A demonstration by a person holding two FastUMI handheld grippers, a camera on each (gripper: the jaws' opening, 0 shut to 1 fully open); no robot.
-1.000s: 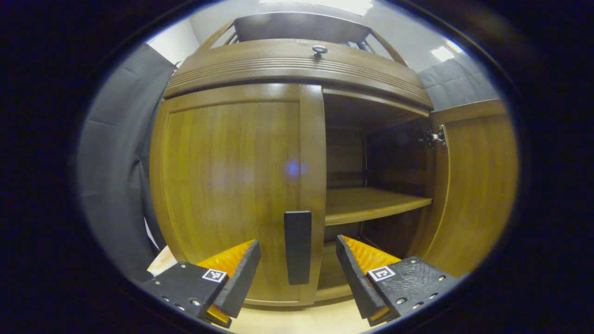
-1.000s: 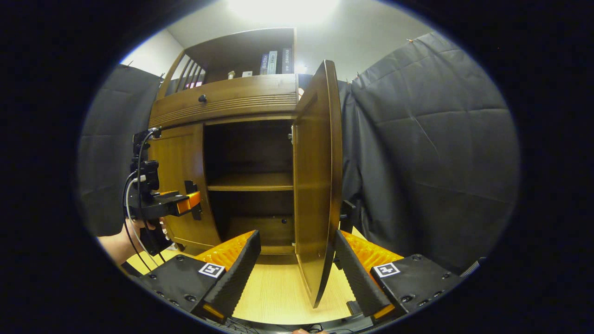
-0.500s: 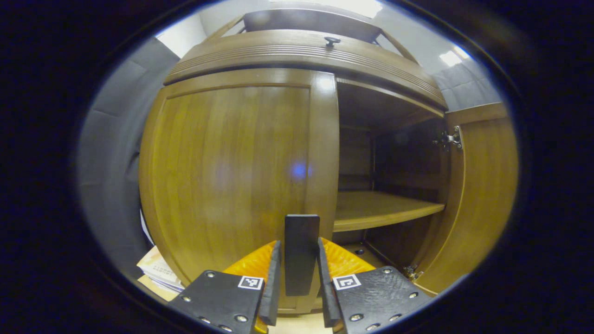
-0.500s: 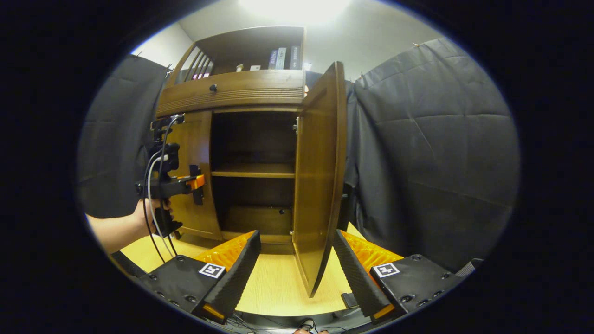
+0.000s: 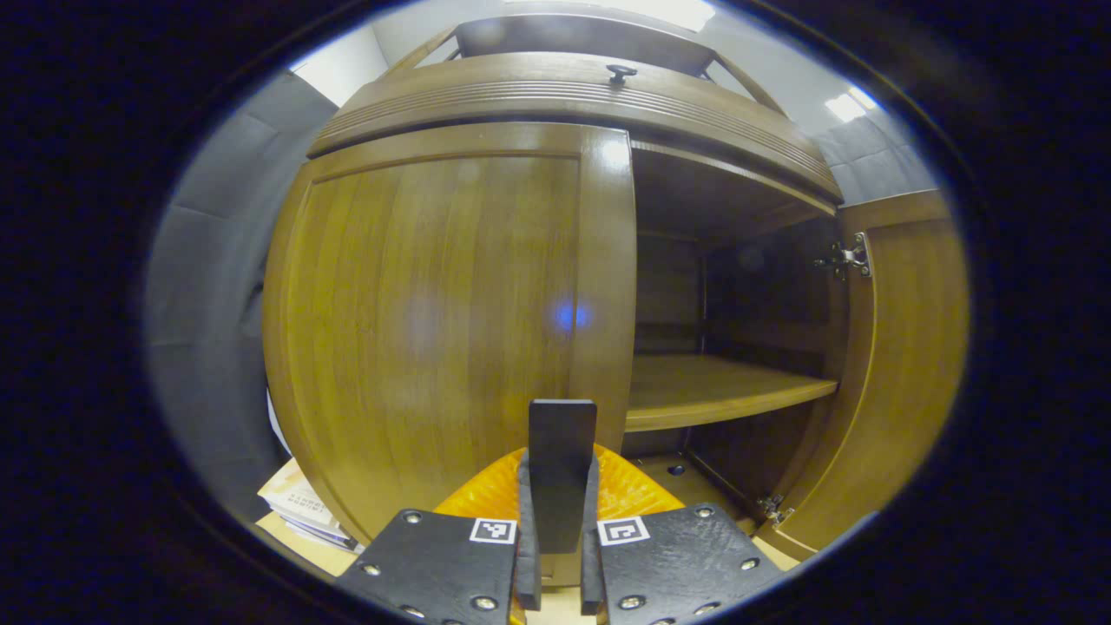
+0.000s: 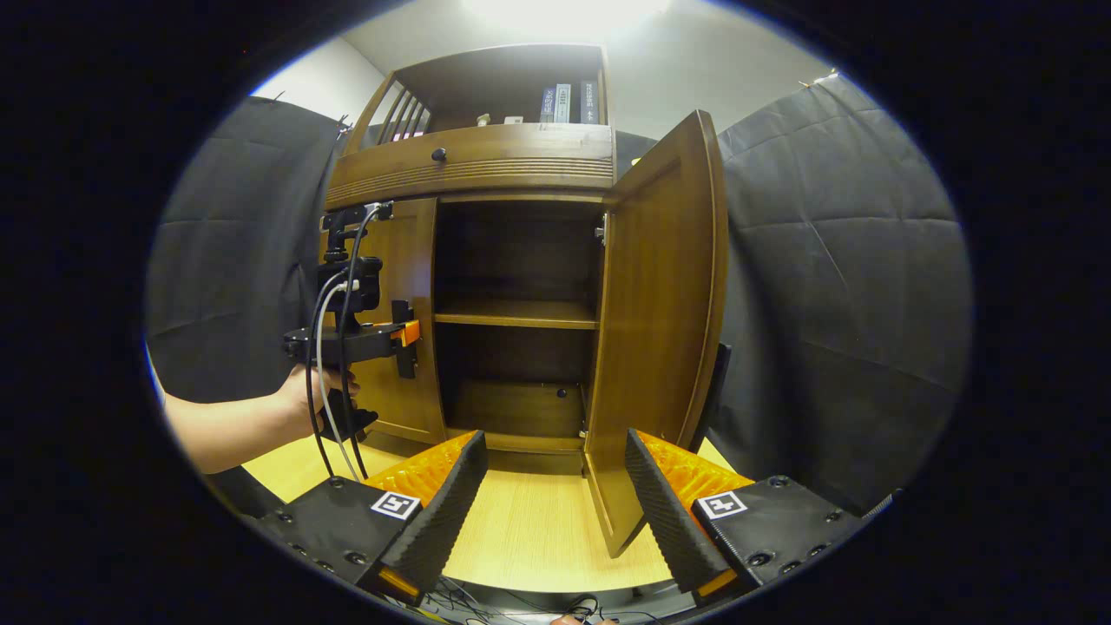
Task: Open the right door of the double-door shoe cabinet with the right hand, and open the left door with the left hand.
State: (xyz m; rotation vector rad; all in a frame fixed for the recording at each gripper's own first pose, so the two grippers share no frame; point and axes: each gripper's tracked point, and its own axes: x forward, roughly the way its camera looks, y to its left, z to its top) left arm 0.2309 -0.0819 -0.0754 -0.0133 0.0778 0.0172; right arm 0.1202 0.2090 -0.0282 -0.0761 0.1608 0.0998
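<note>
- In the left gripper view, the left door (image 5: pixel 434 321) of the shoe cabinet (image 5: pixel 555 95) is shut and spreads from 9 o'clock to the centre.
- A stack of papers (image 5: pixel 299 512) lies at 8 o'clock, by the foot of that door.
- The left hand-held gripper (image 5: pixel 555 564) sits at 6 o'clock, its fingers drawn in narrow on the left door's handle (image 5: pixel 562 464), one on each side and pressing it.
- At 3 o'clock the inner shelf (image 5: pixel 720 395) lies bare, with the right door (image 5: pixel 903 365) swung outward beyond it.
- In the right gripper view, a hand (image 6: pixel 304 404) at 9 o'clock holds the left hand-held gripper (image 6: pixel 405 337) against the left door's handle (image 6: pixel 403 338); the contact there is small and hard to judge.
- The open compartment is near the centre, over the light wooden tabletop (image 6: pixel 529 538).
- The right door (image 6: pixel 664 321) stands wide open at about 2 o'clock.
- The right hand-held gripper (image 6: pixel 551 486) is at 6 o'clock, jaws spread wide and holding nothing, its right finger close to the door's lower edge.
</note>
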